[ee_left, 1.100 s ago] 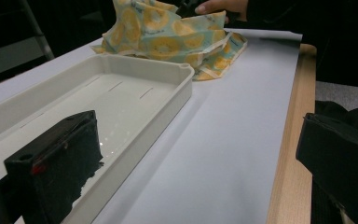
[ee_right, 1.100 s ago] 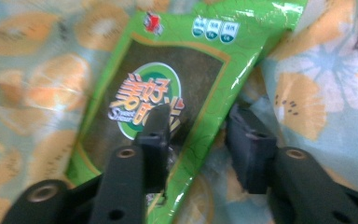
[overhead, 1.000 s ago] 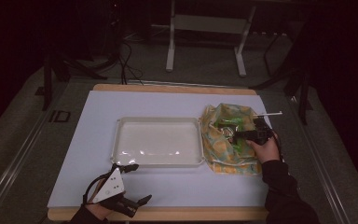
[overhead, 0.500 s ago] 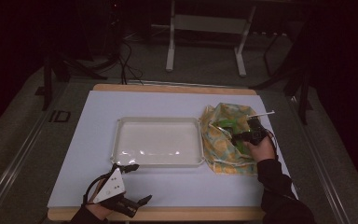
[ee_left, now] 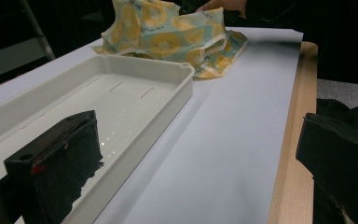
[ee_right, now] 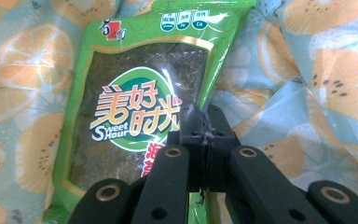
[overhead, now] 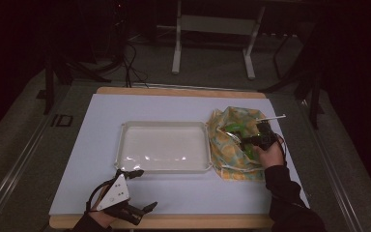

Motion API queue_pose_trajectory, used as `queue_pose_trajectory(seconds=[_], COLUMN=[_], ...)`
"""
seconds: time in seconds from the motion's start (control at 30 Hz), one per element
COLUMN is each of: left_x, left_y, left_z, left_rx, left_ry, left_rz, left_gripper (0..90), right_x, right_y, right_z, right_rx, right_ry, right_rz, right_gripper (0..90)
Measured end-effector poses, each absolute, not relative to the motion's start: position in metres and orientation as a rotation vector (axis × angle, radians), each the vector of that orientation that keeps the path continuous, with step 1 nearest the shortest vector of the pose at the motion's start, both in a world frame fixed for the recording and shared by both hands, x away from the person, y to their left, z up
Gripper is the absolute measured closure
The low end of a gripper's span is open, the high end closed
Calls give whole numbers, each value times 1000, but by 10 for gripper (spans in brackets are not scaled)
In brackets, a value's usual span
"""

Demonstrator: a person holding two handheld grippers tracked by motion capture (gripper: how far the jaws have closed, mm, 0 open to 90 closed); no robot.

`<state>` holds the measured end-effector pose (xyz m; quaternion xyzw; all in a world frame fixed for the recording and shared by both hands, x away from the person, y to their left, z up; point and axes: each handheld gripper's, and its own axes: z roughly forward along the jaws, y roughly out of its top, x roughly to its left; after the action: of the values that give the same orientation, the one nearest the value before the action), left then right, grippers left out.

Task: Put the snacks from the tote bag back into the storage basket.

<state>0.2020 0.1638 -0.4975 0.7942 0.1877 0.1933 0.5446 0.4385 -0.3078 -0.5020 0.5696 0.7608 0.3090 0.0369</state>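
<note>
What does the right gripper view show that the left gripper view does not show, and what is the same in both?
Right gripper view alone: the right gripper, jaws just closed on the edge of a green snack packet printed "Sweet Hour".

Left gripper view alone: the white tray, the pale table mat, the wooden table edge, and the left gripper's own jaws standing wide apart with nothing between them.

Both: the cloth bag with orange-slice print.

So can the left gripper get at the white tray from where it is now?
Probably yes. The left gripper sits with its jaws wide open just off the near left corner of the white tray, and only bare mat lies between them. The right gripper is busy at the cloth bag.
</note>
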Motion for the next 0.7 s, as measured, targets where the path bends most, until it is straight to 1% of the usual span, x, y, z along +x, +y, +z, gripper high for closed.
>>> queue_pose_trajectory(seconds=[0.23, 0.7], left_x=[202, 202], left_y=[164, 164], left_z=[-497, -497], left_rx=[1882, 1882], left_ry=[445, 446], left_rz=[461, 462], left_gripper=[3, 3], right_x=[430, 417], right_y=[-317, -333], right_z=[-487, -472], right_rx=[1775, 1771], right_ry=[2261, 2210], right_rz=[1055, 1097], right_gripper=[889, 890])
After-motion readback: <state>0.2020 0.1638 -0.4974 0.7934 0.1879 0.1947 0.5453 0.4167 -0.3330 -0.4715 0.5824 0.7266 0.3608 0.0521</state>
